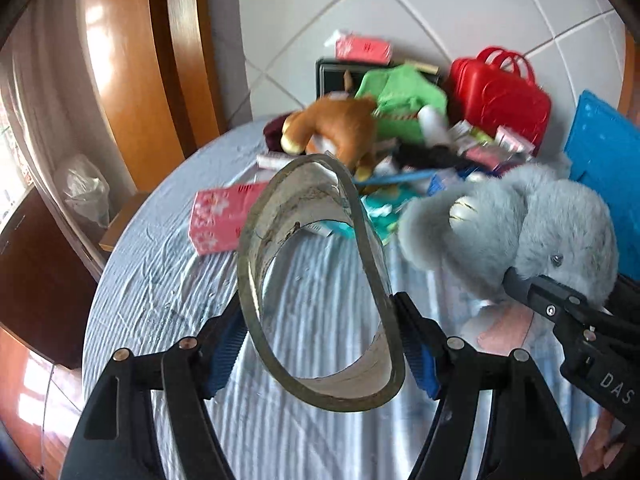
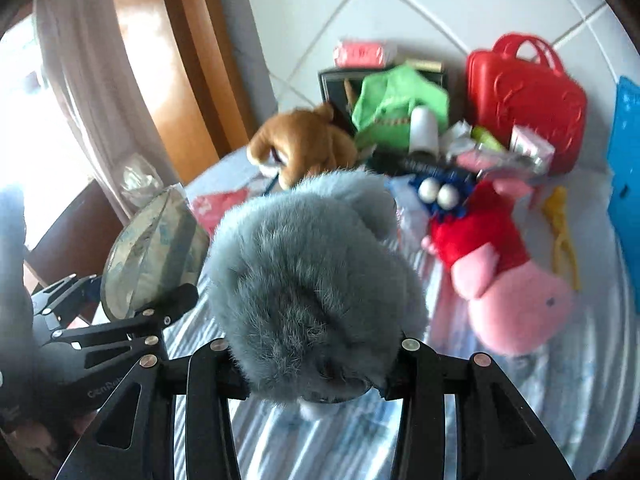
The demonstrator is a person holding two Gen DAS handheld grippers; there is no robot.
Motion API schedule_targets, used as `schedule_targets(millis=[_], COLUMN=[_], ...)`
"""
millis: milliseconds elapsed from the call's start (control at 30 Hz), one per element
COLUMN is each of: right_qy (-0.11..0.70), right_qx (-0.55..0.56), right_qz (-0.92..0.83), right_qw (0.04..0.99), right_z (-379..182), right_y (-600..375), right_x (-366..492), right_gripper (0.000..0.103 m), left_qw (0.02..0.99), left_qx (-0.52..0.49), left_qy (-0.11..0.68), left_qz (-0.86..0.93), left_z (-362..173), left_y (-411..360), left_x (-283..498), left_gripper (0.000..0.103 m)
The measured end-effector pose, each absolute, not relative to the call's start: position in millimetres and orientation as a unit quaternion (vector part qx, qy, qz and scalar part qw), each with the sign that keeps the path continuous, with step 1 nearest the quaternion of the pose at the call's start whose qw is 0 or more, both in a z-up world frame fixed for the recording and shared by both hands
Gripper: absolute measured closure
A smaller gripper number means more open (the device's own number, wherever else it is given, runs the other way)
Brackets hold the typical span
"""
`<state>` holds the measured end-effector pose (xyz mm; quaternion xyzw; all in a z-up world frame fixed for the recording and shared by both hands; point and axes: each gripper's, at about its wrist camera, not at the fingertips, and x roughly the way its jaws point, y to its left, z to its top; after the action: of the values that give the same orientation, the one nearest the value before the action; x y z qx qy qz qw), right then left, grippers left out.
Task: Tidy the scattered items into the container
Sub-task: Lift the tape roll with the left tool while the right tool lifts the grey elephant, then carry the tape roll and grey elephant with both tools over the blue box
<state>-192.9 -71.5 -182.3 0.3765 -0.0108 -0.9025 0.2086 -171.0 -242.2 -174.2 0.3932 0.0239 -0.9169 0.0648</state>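
Note:
My left gripper (image 1: 320,340) is shut on a large roll of clear tape (image 1: 316,280) and holds it above the striped tablecloth (image 1: 160,280). The roll also shows in the right wrist view (image 2: 152,252). My right gripper (image 2: 316,364) is shut on a grey plush elephant (image 2: 312,272), which hangs in the air; the elephant shows at the right in the left wrist view (image 1: 532,232). A dark open box (image 1: 332,76) stands at the back against the wall, with a green cloth (image 1: 404,96) over it.
A brown plush dog (image 1: 332,128), a red toy case (image 1: 500,96), pink boxes (image 1: 220,216) and small packets lie in a heap at the table's back. A pink and red plush pig (image 2: 500,280) and a yellow item (image 2: 560,232) lie at right. A blue board (image 1: 608,168) stands far right.

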Motion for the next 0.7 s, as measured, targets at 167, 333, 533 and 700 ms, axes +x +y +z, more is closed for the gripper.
schedule_targets(millis=[167,333,533,700], right_qy=[-0.009,-0.01,-0.011,-0.011], right_qx=[0.346,0.314,0.278,0.251], right_qz=[-0.913,-0.927,-0.947,-0.959], right_qw=[0.218,0.203,0.16,0.129], right_z=[-151.4,-117.6,-81.5,-57.6], right_y=[-49.1,-26.7,-11.7,-10.1], right_x=[-180.2,-153.5,-126.9,-100.4], right_gripper=[0.061,0.061,0.061,0.061], left_qw=[0.076,0.058,0.021,-0.005], left_qx=[0.365,0.339,0.304,0.288], left_qy=[0.021,0.013,0.01,0.008], left_qz=[-0.927,-0.939,-0.952,-0.957], left_z=[-139.9,-111.7,-81.7,-68.3], left_y=[-214.5,-196.6,-188.0,-189.2], left_x=[-156.0,-146.3,-131.5,-120.2], left_gripper=[0.033,0.033,0.033,0.033])
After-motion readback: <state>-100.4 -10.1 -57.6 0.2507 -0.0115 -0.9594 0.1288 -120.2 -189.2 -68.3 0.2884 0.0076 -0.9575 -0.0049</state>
